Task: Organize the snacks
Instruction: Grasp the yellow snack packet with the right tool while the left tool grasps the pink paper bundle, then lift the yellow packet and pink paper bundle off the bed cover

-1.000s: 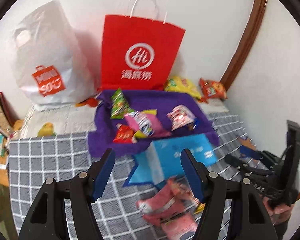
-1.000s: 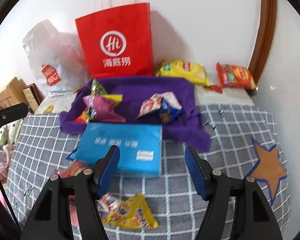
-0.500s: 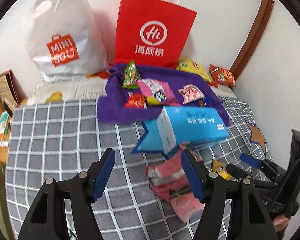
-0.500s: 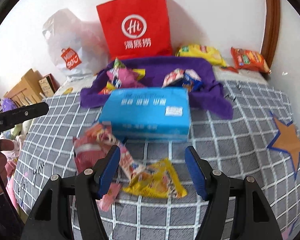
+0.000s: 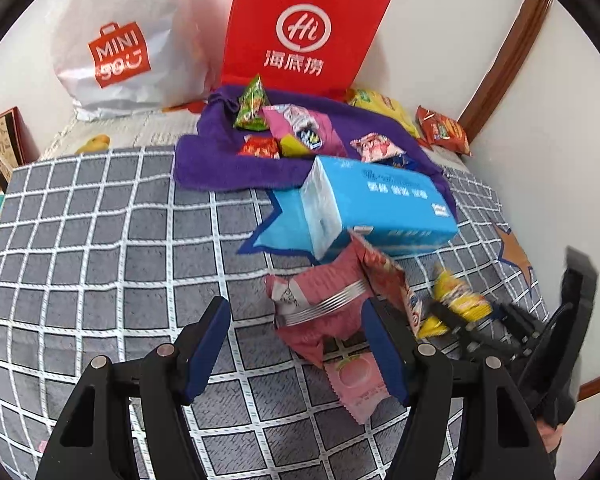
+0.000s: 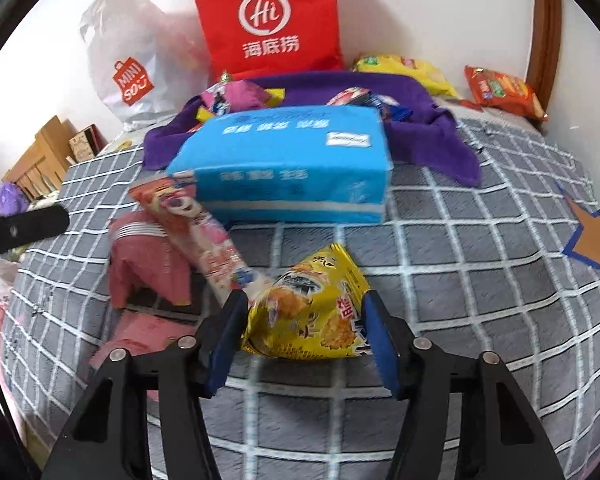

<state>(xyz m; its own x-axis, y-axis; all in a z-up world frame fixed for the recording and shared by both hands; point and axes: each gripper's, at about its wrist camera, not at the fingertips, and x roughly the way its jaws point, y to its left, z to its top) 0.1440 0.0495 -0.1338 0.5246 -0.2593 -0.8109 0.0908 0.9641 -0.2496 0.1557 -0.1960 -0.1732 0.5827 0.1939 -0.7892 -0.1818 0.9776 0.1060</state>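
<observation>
Grid-check bed (image 6: 480, 248) w/ several snacks already on purple towel (image 5: 220, 164), right tongs (image 6: 302, 326) wide open straddling yellow chip packet (image 6: 312, 312), left tongs (image 5: 296, 340) open, empty, approx three packets left.

A blue rectangular tissue pack (image 6: 288, 164) lies mid-bed, before the purple cloth (image 6: 428, 128) holding snacks; the yellow foil snack packet (image 6: 308, 312) lies nearer the front edge.

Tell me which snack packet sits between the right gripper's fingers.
The yellow snack packet. It alone lies between the open right gripper fingers; the pink packets lie off to its left, and the rest sit back on the purple cloth.
</observation>
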